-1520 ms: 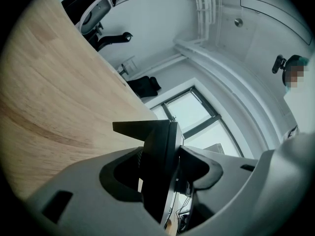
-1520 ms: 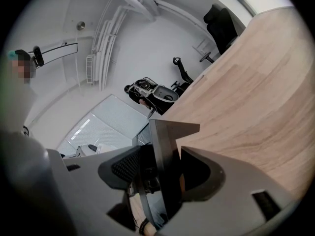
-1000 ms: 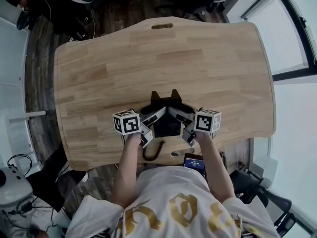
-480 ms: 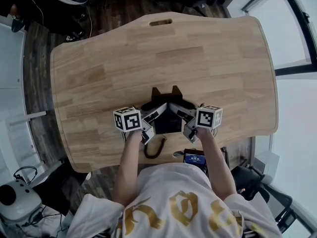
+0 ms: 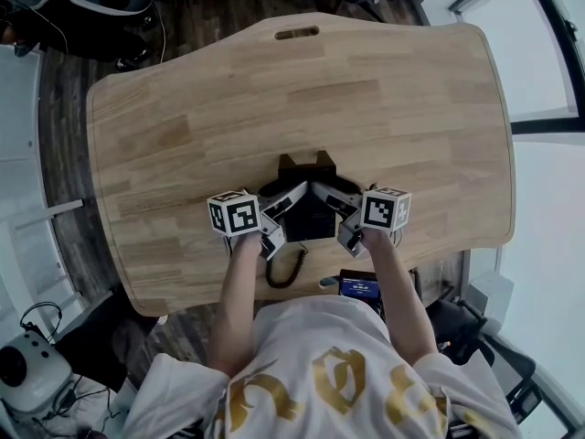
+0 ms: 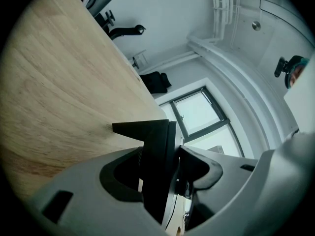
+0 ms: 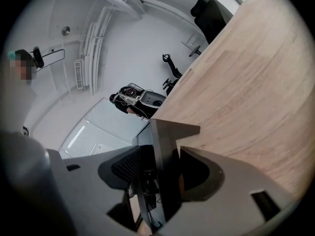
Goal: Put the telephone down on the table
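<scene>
Both grippers have sunk slightly toward the table with the telephone between them. Left gripper pinches the black telephone's left edge, jaws fairly wide; right gripper pinches its right edge the same way. Both point away from the person, angled inward and slightly down, forearms side by side. The telephone sits over the table's near middle, whether touching is unclear; its coiled cord trails toward the near edge.

Centre: light wood worktop w/ rounded corners, slot cutout at far edge. dark plank floor all round. Rt side: big dark-framed windows, bright daylight. white walls, white pipes overhead. black office chair beyond worktop.
</scene>
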Tool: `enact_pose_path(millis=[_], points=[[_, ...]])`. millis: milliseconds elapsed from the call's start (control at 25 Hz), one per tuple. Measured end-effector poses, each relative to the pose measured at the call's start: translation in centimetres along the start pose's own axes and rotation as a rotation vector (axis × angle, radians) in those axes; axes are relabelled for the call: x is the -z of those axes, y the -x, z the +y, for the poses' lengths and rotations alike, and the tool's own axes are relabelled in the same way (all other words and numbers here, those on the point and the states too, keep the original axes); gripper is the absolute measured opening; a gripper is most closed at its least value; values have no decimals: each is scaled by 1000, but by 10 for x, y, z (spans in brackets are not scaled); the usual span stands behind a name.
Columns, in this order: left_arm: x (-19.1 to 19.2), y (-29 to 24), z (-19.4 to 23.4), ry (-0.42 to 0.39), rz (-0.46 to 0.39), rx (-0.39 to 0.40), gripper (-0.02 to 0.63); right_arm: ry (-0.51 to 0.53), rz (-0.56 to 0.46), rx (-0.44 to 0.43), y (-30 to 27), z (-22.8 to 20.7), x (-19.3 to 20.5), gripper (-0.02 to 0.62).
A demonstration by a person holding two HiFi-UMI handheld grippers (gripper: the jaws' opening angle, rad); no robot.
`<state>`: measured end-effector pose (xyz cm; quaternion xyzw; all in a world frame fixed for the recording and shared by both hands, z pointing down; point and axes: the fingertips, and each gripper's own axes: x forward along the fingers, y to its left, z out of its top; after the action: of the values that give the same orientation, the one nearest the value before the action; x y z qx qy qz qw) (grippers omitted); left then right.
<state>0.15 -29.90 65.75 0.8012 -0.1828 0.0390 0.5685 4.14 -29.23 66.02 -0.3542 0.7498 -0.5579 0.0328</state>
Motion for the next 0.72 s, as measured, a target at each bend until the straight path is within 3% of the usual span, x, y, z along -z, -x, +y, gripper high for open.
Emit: enact_pose_path(millis=[480,720], points=[[-2,1,1,6,1,-5,219,1,5,-20,-2,0,-1,232],[-2,1,4,22,-11,-81,235,1,-8,9,-1,-2,-2,232]])
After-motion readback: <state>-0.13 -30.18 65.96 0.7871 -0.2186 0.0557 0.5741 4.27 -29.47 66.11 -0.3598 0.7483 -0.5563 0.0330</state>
